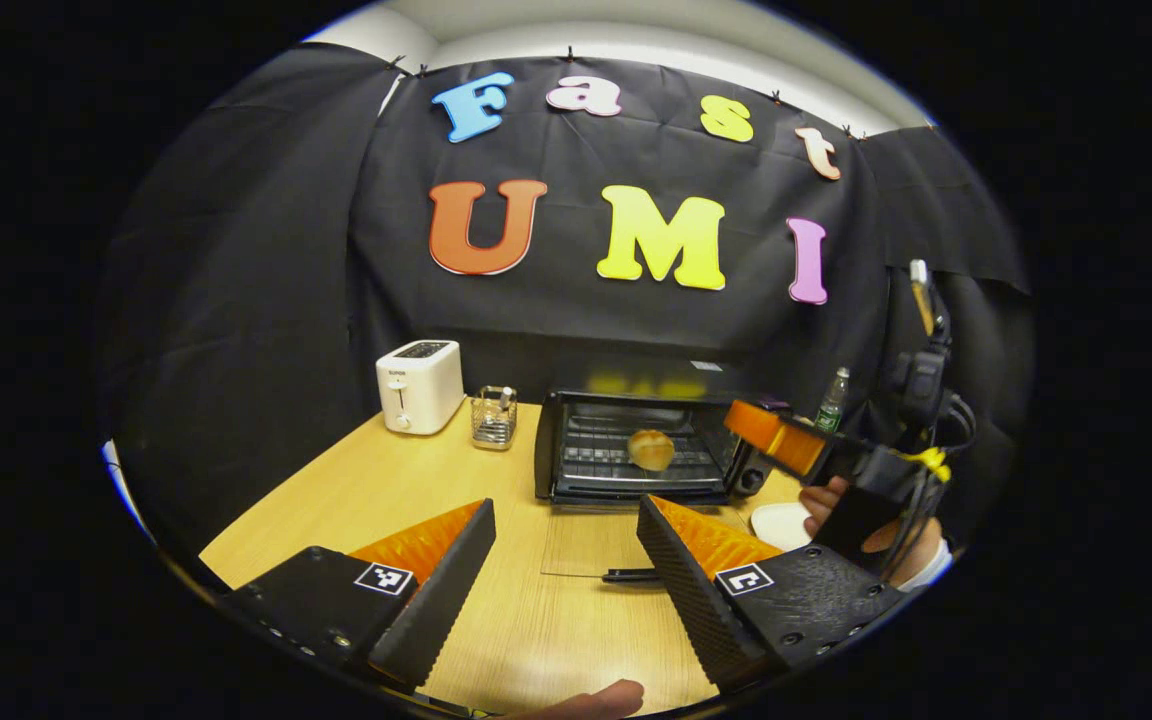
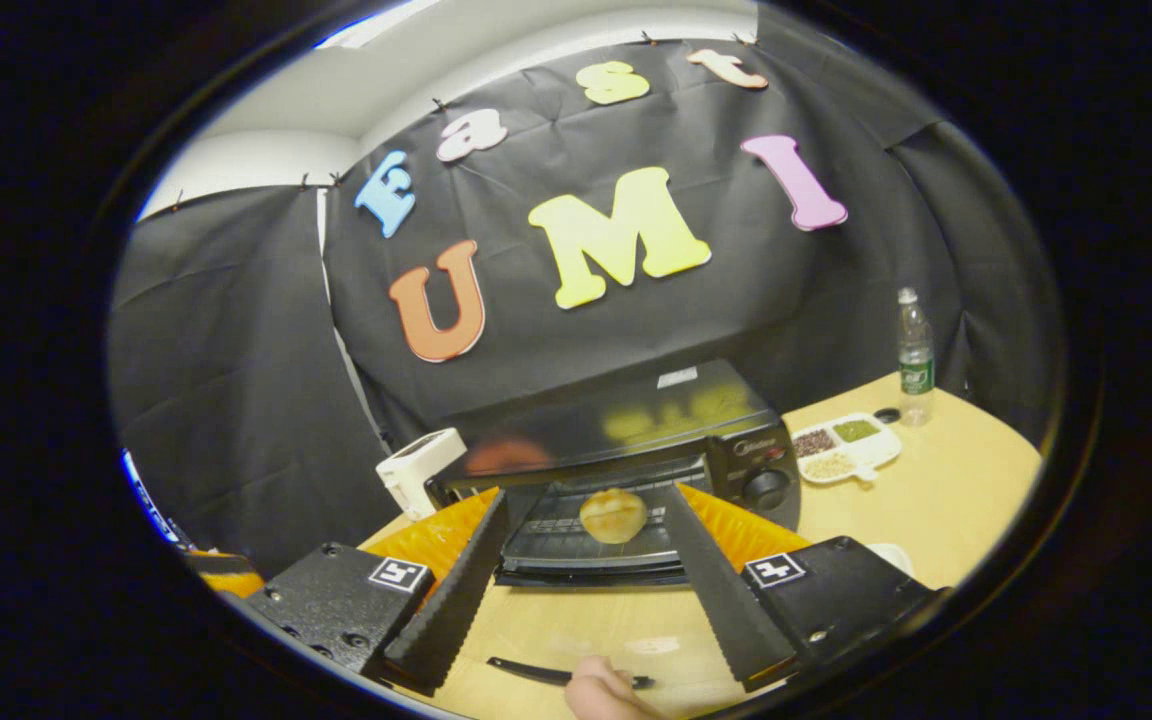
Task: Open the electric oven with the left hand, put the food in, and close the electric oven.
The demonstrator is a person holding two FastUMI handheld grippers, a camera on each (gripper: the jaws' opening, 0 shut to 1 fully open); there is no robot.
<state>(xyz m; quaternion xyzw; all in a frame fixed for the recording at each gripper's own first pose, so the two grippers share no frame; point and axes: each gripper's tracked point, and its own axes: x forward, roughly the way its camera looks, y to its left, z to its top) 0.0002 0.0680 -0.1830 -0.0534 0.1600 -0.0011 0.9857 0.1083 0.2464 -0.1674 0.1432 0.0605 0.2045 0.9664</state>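
Left gripper view: the left gripper (image 1: 566,560) hangs above the wooden table (image 1: 356,500) with its jaws spread wide and nothing between them. Just ahead, the oven (image 1: 636,440) stands open, its glass door (image 1: 591,540) folded flat onto the table with the dark handle (image 1: 631,575) nearest the jaws. A bread roll (image 1: 652,449) sits on the rack inside. To the right, the right gripper (image 1: 766,430) reaches toward the oven's front, held by a hand (image 1: 821,500); from here I cannot tell how far its fingers are parted. A white toaster (image 1: 420,385) and a small wire basket (image 1: 494,416) stand left of the oven, well apart from the grippers.

In the right gripper view the jaws are wide apart and empty, framing the roll on the rack beyond them without touching it. A divided dish (image 2: 848,447) and a bottle (image 2: 915,357) stand to the oven's right.
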